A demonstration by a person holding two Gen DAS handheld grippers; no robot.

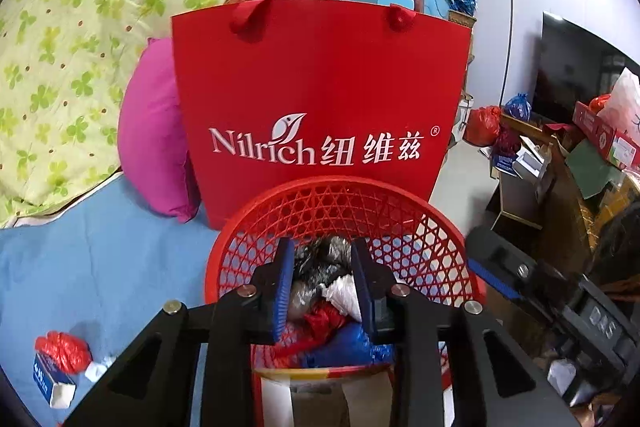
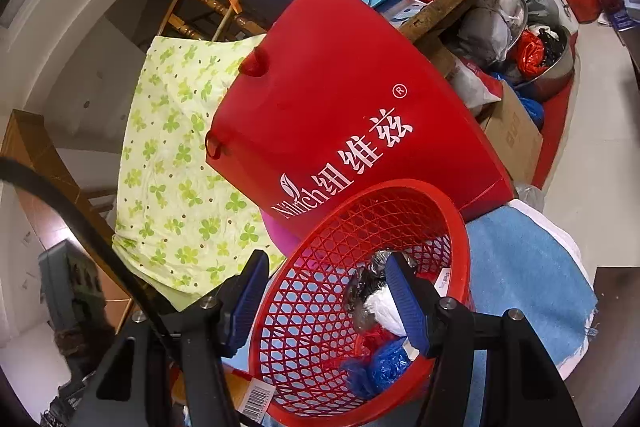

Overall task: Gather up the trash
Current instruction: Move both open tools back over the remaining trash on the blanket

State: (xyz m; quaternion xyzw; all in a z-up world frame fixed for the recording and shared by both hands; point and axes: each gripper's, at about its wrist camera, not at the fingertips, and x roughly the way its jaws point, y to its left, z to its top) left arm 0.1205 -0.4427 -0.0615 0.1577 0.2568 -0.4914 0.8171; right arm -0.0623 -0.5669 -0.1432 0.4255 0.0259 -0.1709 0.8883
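A red mesh basket (image 1: 440,227) stands on the blue sheet and holds crumpled bags: black, white, red and blue trash (image 1: 320,275). My left gripper (image 1: 322,283) is open above the basket mouth with nothing between its blue pads. In the right wrist view the same basket (image 2: 312,307) is tilted; my right gripper (image 2: 328,291) is open, its left finger outside the rim and its right finger over the trash (image 2: 380,303). A red crumpled bag on a small blue-white box (image 1: 60,359) lies on the sheet at lower left.
A red Nilrich paper bag (image 1: 320,99) stands just behind the basket. A pink cushion (image 1: 156,135) and green clover quilt (image 1: 72,47) lie left. Boxes and bags pile behind. Cluttered furniture (image 1: 560,167) stands right. The other gripper (image 1: 520,283) shows at right.
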